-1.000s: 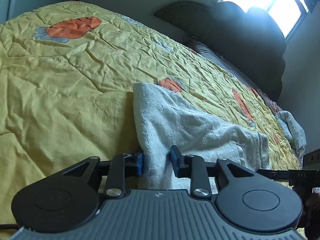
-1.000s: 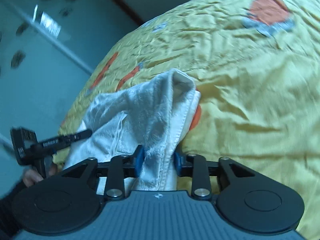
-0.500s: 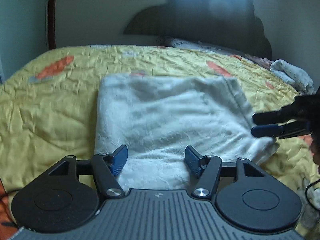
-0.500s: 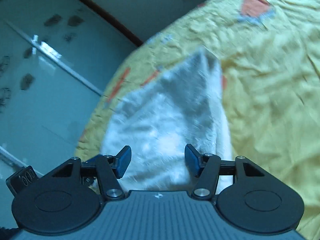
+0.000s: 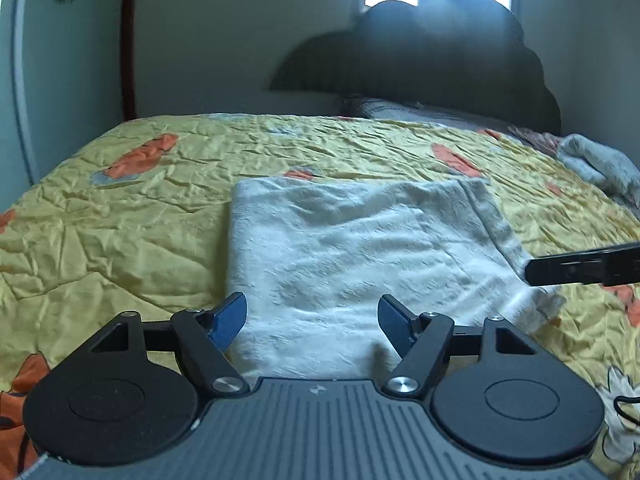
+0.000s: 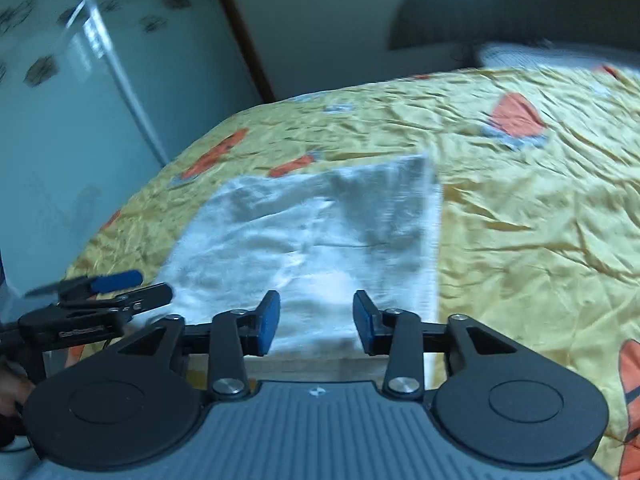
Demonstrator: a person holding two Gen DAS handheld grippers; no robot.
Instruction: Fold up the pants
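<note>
The white pants [image 5: 352, 256] lie folded into a flat rectangle on the yellow bedspread [image 5: 120, 216]. They also show in the right wrist view [image 6: 320, 240]. My left gripper [image 5: 312, 322] is open and empty, just above the near edge of the pants. My right gripper [image 6: 316, 320] is open and empty, above the near edge of the pants by the bed's edge. The right gripper also shows at the right side of the left wrist view [image 5: 580, 268]. The left gripper also shows at the left of the right wrist view [image 6: 100, 292].
A dark headboard [image 5: 420, 56] and a pillow [image 5: 400, 110] stand at the far end of the bed. Another pale garment [image 5: 600, 160] lies at the far right. A glass wardrobe door [image 6: 80, 120] stands left of the bed.
Both grippers were shut on the pants a second ago. They let go, opened, and pulled back, and the pants now lie flat on the bed.
</note>
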